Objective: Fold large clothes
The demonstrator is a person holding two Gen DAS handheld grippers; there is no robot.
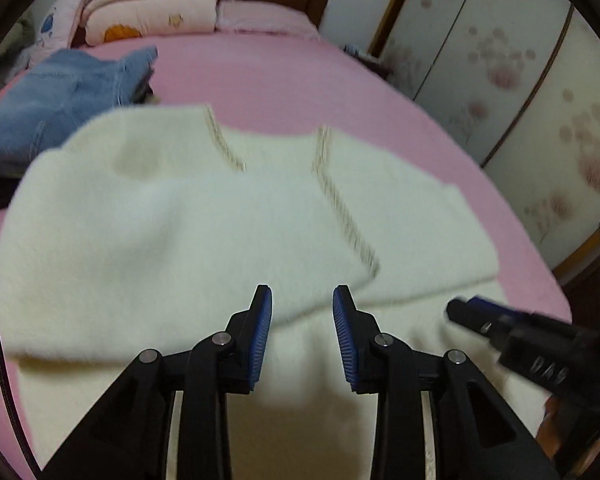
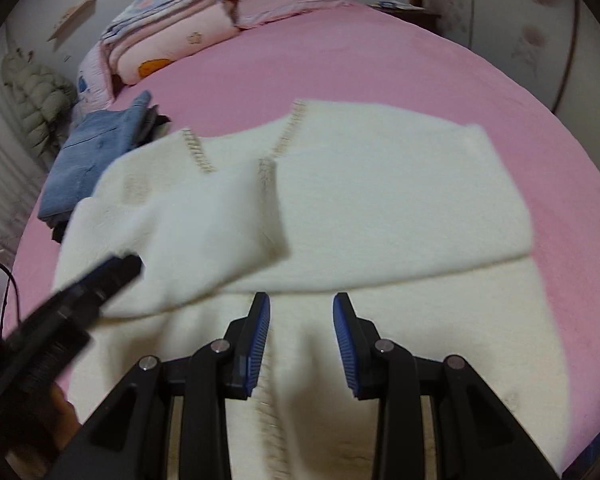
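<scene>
Sweater: cream sweater (image 1: 204,216) spread flat mid-bed, sleeves folded inward, just ahead of and below both grippers.
Left gripper (image 1: 302,300): jaws apart, empty (angled downward).
Right gripper (image 2: 301,304): jaws apart, nothing between them, tilted down.
Room: bare pink bed (image 1: 300,76) beyond; folded jeans (image 1: 56,100) near its left edge.
</scene>
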